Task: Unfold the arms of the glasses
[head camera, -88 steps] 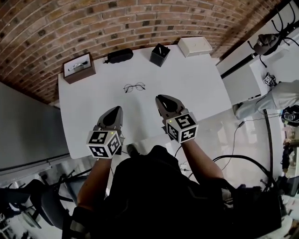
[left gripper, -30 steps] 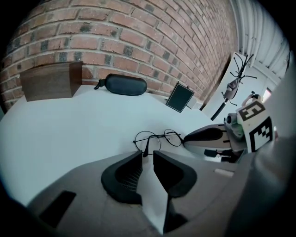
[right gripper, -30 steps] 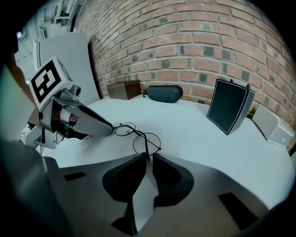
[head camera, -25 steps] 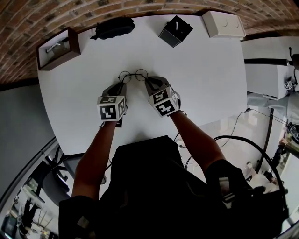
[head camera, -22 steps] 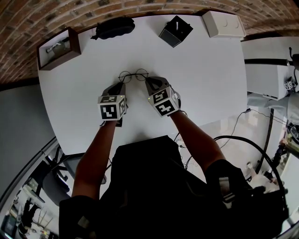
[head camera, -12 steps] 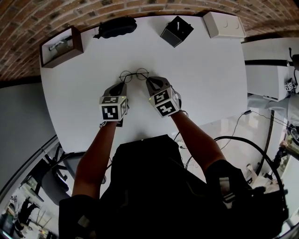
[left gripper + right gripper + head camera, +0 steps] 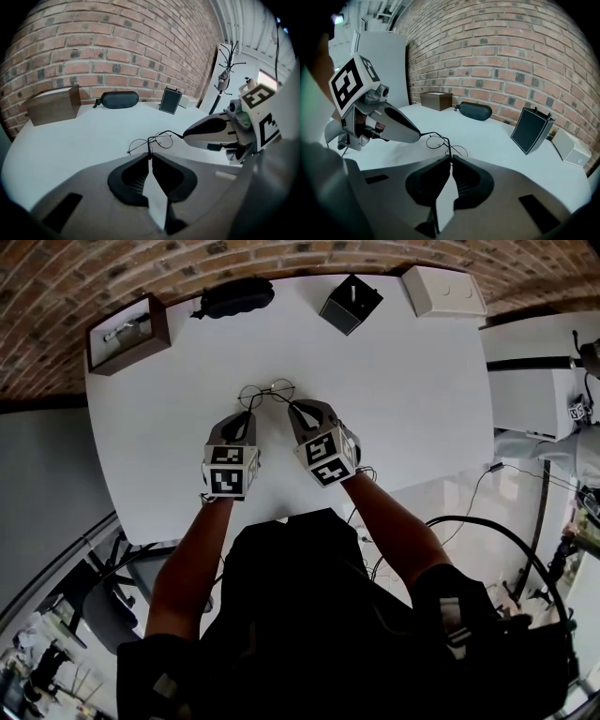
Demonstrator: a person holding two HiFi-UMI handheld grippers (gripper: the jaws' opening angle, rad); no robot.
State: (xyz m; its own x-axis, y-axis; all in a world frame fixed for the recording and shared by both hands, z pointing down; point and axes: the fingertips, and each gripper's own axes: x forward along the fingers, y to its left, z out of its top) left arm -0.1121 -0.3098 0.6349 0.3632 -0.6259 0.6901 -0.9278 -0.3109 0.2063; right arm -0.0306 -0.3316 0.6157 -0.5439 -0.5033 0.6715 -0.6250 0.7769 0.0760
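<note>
Thin round wire glasses (image 7: 265, 392) hang a little above the white table (image 7: 403, 399), between my two grippers. My left gripper (image 7: 247, 414) has its jaws closing, and in the left gripper view (image 7: 150, 154) one thin arm of the glasses (image 7: 163, 139) is pinched between the pads. My right gripper (image 7: 293, 409) is shut on the other arm, as the right gripper view (image 7: 450, 156) shows, with the lenses (image 7: 434, 141) just beyond its tips. Both arms of the glasses stand out from the frame toward the grippers. Each gripper also appears in the other's view: the right gripper (image 7: 185, 136) and the left gripper (image 7: 419, 136).
Along the far edge by the brick wall stand a brown wooden box (image 7: 127, 332), a black glasses case (image 7: 234, 296), a black square holder (image 7: 352, 303) and a white box (image 7: 442, 290). The table's near edge lies just behind the grippers.
Both grippers have risen slightly with the glasses between them. The left gripper has rolled, so its marker cube shows a different face.
</note>
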